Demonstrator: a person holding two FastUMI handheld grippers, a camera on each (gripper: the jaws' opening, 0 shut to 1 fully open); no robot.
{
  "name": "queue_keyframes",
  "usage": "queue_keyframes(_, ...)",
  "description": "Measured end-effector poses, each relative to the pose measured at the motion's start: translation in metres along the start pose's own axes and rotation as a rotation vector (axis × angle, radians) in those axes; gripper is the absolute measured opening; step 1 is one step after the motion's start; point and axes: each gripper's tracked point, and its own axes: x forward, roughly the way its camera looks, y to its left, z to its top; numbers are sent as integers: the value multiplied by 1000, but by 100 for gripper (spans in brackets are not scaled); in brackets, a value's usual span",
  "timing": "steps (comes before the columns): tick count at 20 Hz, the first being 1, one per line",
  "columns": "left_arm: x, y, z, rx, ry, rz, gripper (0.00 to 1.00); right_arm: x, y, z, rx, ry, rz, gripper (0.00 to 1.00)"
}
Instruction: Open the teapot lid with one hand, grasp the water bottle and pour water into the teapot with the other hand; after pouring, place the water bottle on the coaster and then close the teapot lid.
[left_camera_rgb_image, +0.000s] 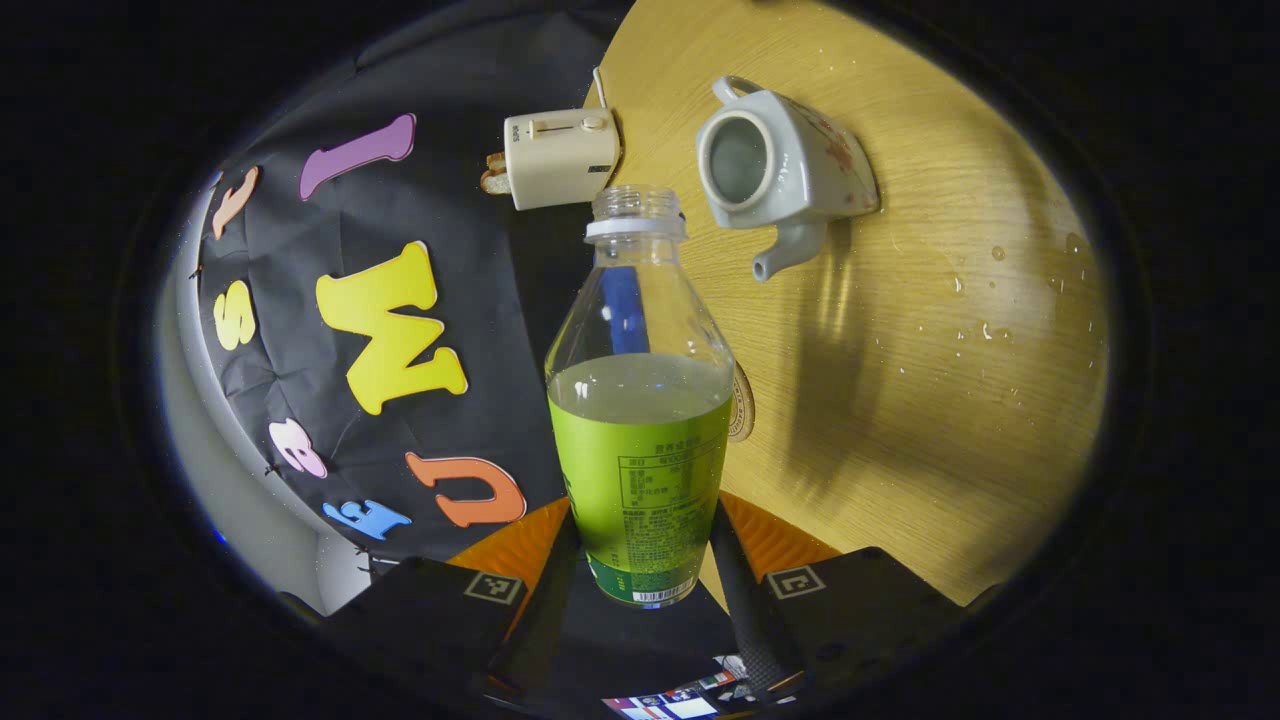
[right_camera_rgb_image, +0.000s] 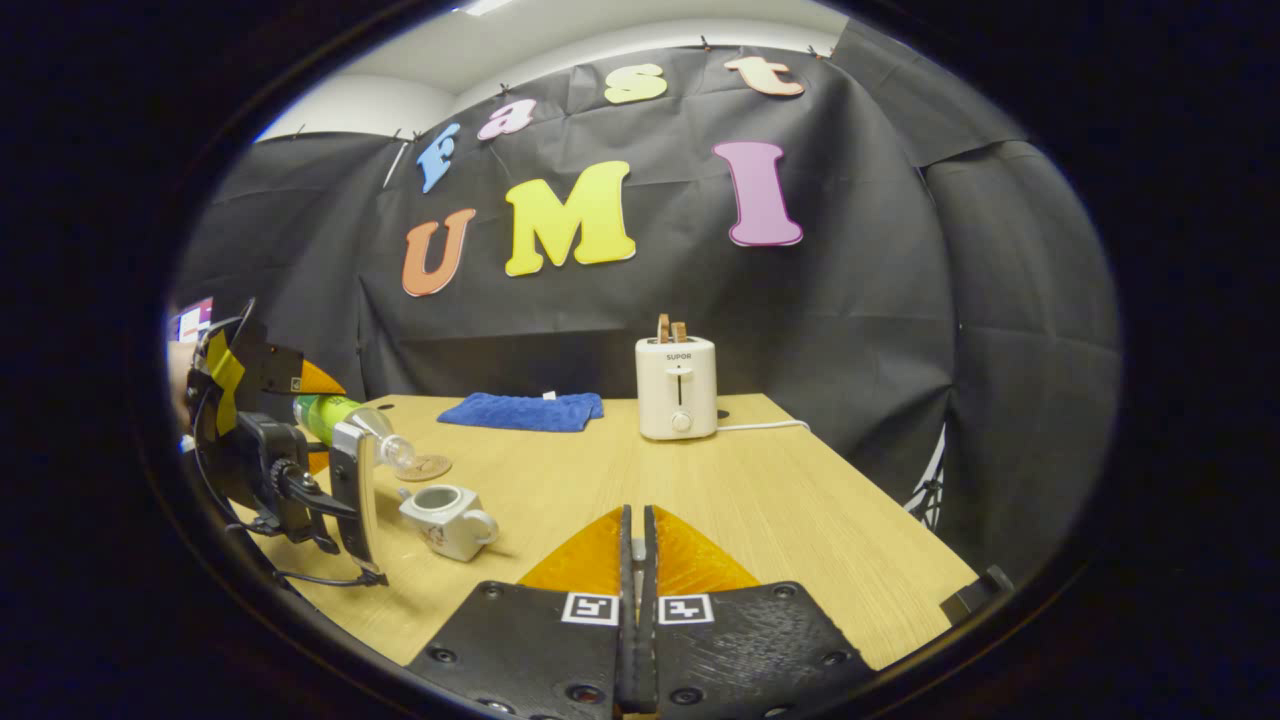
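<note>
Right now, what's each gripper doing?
Left gripper: shut on the water bottle, tilted toward the teapot.
Right gripper: shut, holding nothing visible.

Place: staged recording booth, not a lived-in home.
Walls: black cloth (right_camera_rgb_image: 900, 330) hung as a backdrop, creased, pinned along the top; plain pale wall above it.
Tabletop (right_camera_rgb_image: 800, 520): light wood-grain, standing alone before the cloth.
Props: white toaster (right_camera_rgb_image: 677, 387) with bread in its slots, folded blue towel (right_camera_rgb_image: 523, 411), small white teapot (right_camera_rgb_image: 447, 519).
</note>
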Motion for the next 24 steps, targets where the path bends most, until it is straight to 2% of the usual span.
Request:
queue_keyframes(8,0,13,7,127,2,43,74,0,-2,0,3,-3,1,0)
queue_keyframes(24,0,28,11,241,31,73,74,-5,-8,1,12,-8,6,0)
